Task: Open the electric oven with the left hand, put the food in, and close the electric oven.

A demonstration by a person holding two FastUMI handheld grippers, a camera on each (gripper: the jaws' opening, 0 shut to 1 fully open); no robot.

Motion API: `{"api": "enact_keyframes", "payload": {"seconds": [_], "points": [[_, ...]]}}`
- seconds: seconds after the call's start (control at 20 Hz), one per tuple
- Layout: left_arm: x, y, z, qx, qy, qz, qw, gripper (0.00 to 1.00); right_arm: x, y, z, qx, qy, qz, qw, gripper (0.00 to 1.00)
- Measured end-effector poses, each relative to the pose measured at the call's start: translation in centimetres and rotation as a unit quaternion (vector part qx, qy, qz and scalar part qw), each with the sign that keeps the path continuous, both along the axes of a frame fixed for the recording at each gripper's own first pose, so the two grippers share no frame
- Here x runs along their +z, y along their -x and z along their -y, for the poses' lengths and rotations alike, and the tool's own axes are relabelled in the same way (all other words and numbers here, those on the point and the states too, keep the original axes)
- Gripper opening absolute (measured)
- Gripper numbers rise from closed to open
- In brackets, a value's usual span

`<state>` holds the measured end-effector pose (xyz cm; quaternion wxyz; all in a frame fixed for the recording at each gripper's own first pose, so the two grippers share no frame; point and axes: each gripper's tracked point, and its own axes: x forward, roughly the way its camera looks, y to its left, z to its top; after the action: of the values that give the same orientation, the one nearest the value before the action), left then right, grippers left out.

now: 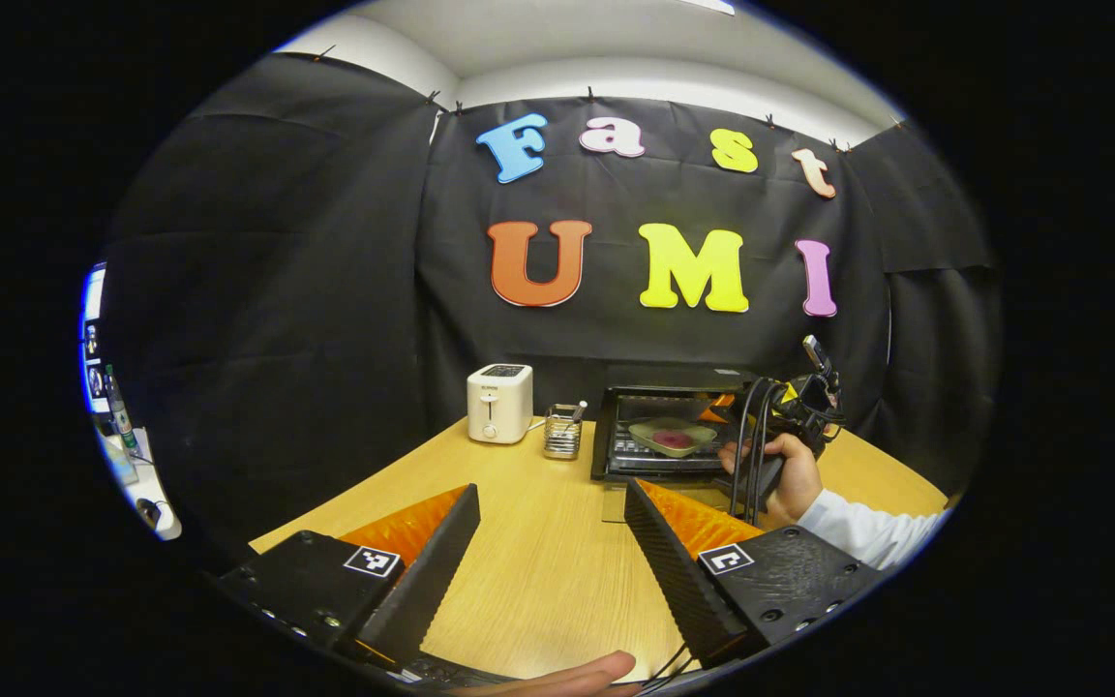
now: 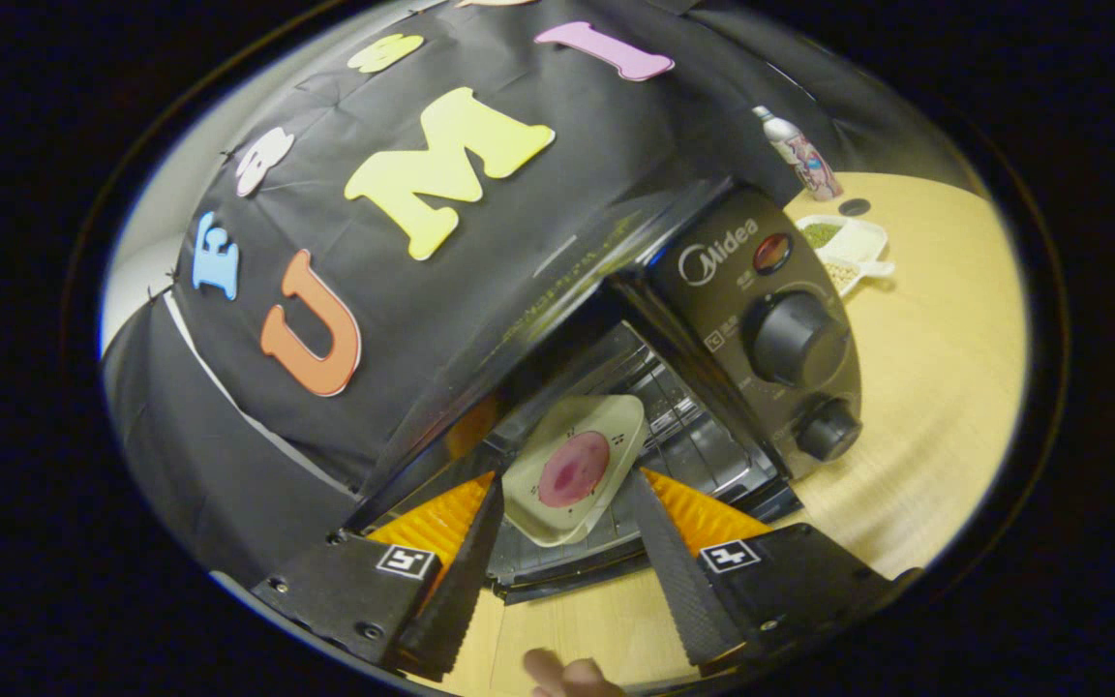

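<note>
1. Firstly, in the left gripper view, the left gripper (image 1: 550, 508) hangs over a bare stretch of pale wood-grain desk (image 1: 538, 561), its jaws spread wide and holding nothing.
2. Beyond them the black oven (image 1: 664, 426) stands with its door down, a dish (image 1: 672, 436) on the rack inside; a white toaster (image 1: 499, 403) and a wire basket (image 1: 562, 432) sit to its left, near the desk's back edge.
3. The right gripper (image 1: 727, 411), held by a hand (image 1: 790, 476) in a white sleeve, reaches into the oven's mouth.
4. Next, in the right gripper view, the right gripper (image 2: 565, 503) has ridged black fingers (image 2: 659, 542) with orange backs, parted wide; the dish (image 2: 572, 465), pale and squarish with a pink round piece of food (image 2: 573, 469), lies on the wire rack (image 2: 703, 445) between the tips, touched by neither as far as I can tell.
5. Two round knobs (image 2: 795, 339) sit on the oven's (image 2: 751, 290) glossy panel; a bottle (image 2: 799, 155) and small white trays (image 2: 843, 242) stand on the desk (image 2: 935, 387) beyond.
</note>
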<state>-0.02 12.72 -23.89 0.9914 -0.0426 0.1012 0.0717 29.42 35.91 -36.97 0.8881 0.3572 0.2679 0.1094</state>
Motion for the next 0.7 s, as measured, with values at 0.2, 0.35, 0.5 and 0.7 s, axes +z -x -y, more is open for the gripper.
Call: {"api": "enact_keyframes", "payload": {"seconds": [0.2,0.35,0.5,0.7], "points": [[-0.4,-0.2,1.7,-0.014,0.011,-0.007,1.0,0.96,3.2,3.7,1.8,0.023,0.049,0.042,0.998,0.94],[-0.8,-1.2,3.2,-0.024,0.026,-0.02,0.999,0.96,6.2,6.2,3.9,0.04,0.102,0.094,0.99,0.95],[-2.1,-2.9,5.0,-0.045,0.03,-0.044,0.998,0.94,10.1,9.1,7.5,0.038,0.155,0.142,0.977,0.94],[-5.2,-5.3,7.3,-0.061,0.032,-0.089,0.994,0.94,13.5,12.8,11.5,0.041,0.203,0.188,0.96,0.94]]}}
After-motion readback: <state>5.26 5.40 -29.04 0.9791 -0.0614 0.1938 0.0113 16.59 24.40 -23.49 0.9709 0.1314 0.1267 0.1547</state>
